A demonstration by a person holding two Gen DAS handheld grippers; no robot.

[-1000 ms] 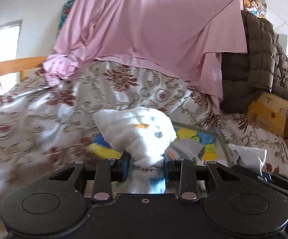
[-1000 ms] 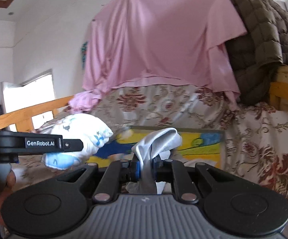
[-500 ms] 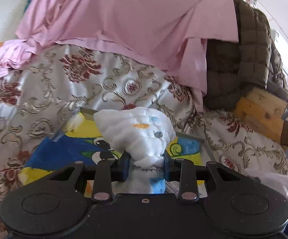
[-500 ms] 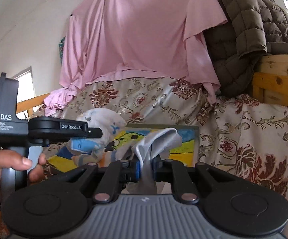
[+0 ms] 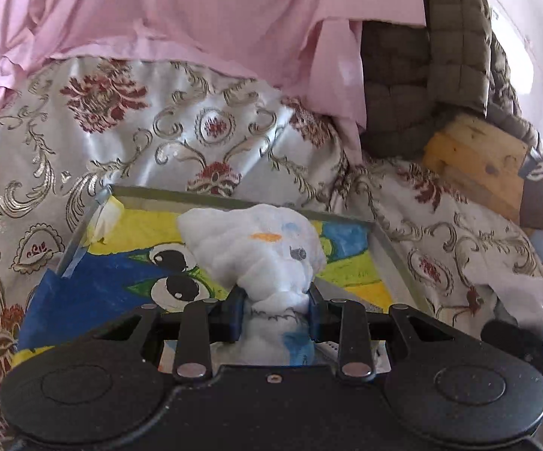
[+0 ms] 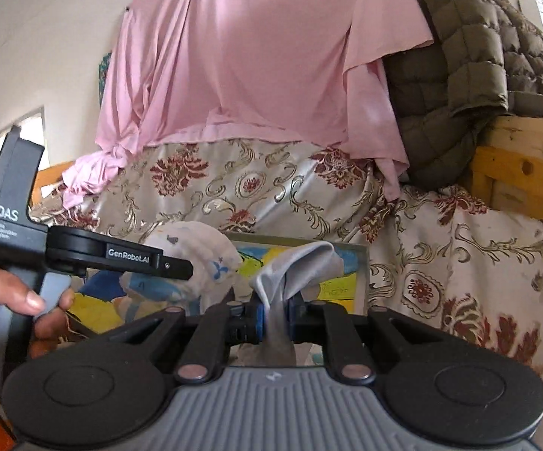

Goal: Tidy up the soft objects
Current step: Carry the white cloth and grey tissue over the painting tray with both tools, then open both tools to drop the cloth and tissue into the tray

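My left gripper [image 5: 274, 302] is shut on a bunched white cloth [image 5: 256, 240] with small blue and orange prints. The bundle hangs over a shallow tray [image 5: 234, 200] whose floor shows a yellow, blue and green cartoon drawing. In the right wrist view the same left gripper [image 6: 181, 265] and white cloth [image 6: 200, 248] sit at the left, above the tray [image 6: 363, 274]. A person's hand [image 6: 27, 300] grips its handle. My right gripper [image 6: 275, 315] is shut on a pale grey cloth [image 6: 301, 267], just in front of the tray's near right part. That grey cloth [image 5: 508, 293] also shows at the left wrist view's right edge.
The tray lies on a floral satin bedspread [image 5: 204, 127]. A pink sheet [image 6: 256, 67] hangs behind it, a brown quilted blanket [image 6: 470, 60] drapes over a wooden frame [image 6: 516, 165] at the right, and a wooden rail [image 6: 46, 184] runs at the left.
The left gripper has swung right with the white cloth, from beside the tray to over its drawing. The right gripper edged closer to the tray. Both grips are unchanged.
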